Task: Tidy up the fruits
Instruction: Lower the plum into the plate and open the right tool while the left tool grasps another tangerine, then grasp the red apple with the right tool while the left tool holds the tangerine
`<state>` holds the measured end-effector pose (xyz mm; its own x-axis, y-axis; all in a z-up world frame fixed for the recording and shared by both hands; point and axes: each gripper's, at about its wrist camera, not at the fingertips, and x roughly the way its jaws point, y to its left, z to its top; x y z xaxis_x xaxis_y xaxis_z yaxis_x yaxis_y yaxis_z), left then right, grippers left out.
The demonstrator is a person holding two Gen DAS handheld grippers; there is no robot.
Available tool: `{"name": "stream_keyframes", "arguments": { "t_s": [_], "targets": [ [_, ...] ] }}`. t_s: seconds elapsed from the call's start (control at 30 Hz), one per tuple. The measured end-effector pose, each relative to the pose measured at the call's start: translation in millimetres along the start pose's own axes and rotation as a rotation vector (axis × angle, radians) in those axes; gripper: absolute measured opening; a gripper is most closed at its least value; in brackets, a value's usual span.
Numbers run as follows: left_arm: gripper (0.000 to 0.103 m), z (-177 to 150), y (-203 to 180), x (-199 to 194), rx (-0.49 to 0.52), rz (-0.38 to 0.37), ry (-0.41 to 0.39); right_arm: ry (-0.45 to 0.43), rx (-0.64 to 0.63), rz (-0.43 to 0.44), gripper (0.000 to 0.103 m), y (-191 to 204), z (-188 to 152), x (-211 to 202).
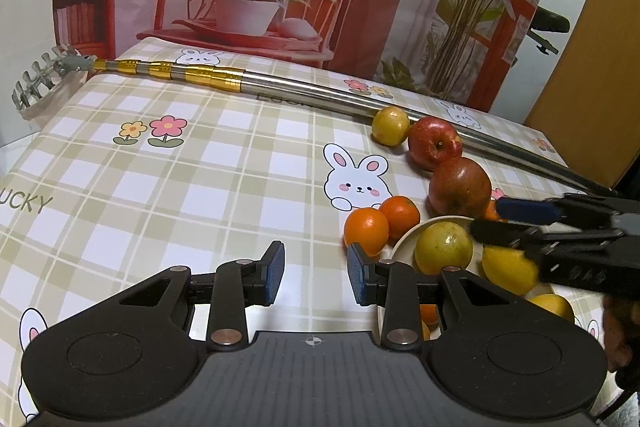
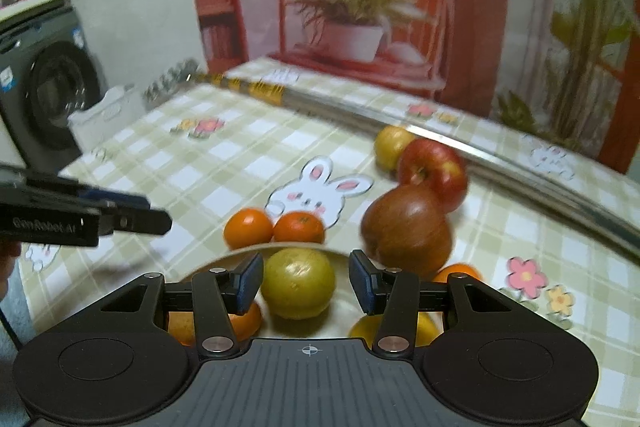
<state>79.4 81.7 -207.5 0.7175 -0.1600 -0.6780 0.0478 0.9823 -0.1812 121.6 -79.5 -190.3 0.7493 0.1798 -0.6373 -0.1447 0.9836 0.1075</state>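
Yellow-green round citrus fruit (image 2: 298, 283) sits in the white bowl (image 1: 404, 239), framed by the right gripper (image 2: 306, 281)'s parted, empty jaws, likely just released, while the left gripper (image 1: 316, 273) hovers empty, jaws apart.

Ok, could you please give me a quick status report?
Both grippers open: left empty, right above green fruit in bowl. Apples, oranges on table. Pole behind.

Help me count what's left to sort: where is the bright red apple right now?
The bright red apple lies on the table, outside the bowl, on the right of both views, between the small yellow fruit and the darker apple, beside the metal pole.
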Motion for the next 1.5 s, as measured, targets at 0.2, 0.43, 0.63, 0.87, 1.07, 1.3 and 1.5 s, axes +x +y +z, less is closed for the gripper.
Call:
{"name": "stream_keyframes", "arguments": {
  "t_s": [0.2, 0.43, 0.63, 0.87, 1.07, 1.3, 1.5],
  "targets": [
    [0.036, 3.6, -2.6, 2.1, -0.004, -0.026, 0.017, -0.078, 0.119, -0.074, 0.044, -32.8, -2.6, -31.6],
    [0.036, 13.5, -14.1, 16.0, 0.029, -0.08, 0.063, -0.143, 0.232, -0.15, 0.044, -70.2, -12.9, -59.2],
    [0.036, 21.2, -20.6, 38.4, 0.046, -0.086, 0.108, -0.166, 0.303, -0.17, 0.044, -90.4, -28.9, -68.5],
    [0.036, 28.4, -26.1, 58.1, 0.049, -0.078, 0.148, -0.176, 0.364, -0.165, 0.044, -104.4, -47.5, -72.4],
    [0.036, 33.1, -29.1, 69.3, 0.052, -0.069, 0.166, -0.185, 0.396, -0.157, 0.044, -113.5, -55.9, -74.7],
    [0.037, 34.5, -26.6, 80.1, 0.041, -0.073, 0.193, -0.187, 0.427, -0.15, 0.044, -123.3, -62.3, -72.9],
    [0.037, 33.0, -26.5, 80.5, 0.05, -0.07, 0.188, -0.184, 0.437, -0.145, 0.044, -124.4, -64.4, -73.0]
  ]
}}
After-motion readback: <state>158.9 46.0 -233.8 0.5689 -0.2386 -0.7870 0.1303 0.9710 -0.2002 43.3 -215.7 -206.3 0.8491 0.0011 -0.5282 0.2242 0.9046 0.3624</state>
